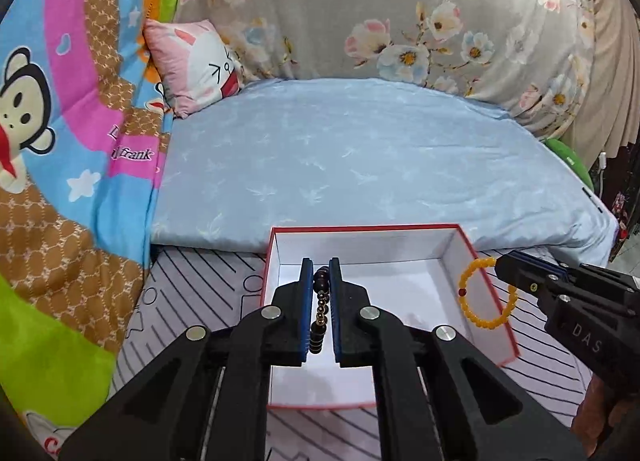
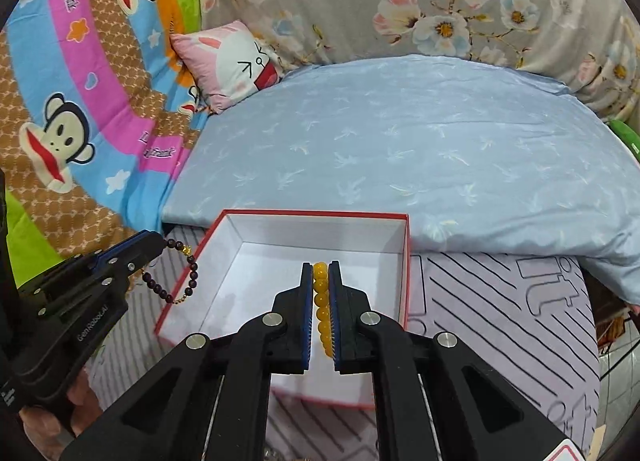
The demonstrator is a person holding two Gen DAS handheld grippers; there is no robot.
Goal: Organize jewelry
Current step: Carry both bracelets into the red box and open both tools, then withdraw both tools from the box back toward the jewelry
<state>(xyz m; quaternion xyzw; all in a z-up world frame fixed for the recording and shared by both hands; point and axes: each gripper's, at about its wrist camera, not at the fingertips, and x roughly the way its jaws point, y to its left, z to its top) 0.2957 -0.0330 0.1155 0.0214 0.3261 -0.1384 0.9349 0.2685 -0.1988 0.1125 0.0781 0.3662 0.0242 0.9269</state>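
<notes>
An open box (image 1: 486,285) (image 2: 188,273) with a red rim and white inside sits on a striped lilac cloth. My left gripper (image 1: 321,267) (image 2: 162,245) is shut on a dark bead bracelet (image 1: 321,301) (image 2: 188,281) with gold beads; the bracelet hangs over the box's left rim. My right gripper (image 2: 320,267) (image 1: 498,263) is shut on a yellow bead bracelet (image 2: 322,309) (image 1: 484,293), whose loop dangles above the box's right wall. Nothing lies in the visible part of the box's inside.
A light blue folded quilt (image 1: 360,165) lies behind the box. A cartoon monkey blanket (image 1: 60,141) is on the left, a pink cushion (image 1: 196,65) and a grey floral cover (image 1: 400,9) at the back. A hand (image 2: 60,409) holds the left gripper's handle.
</notes>
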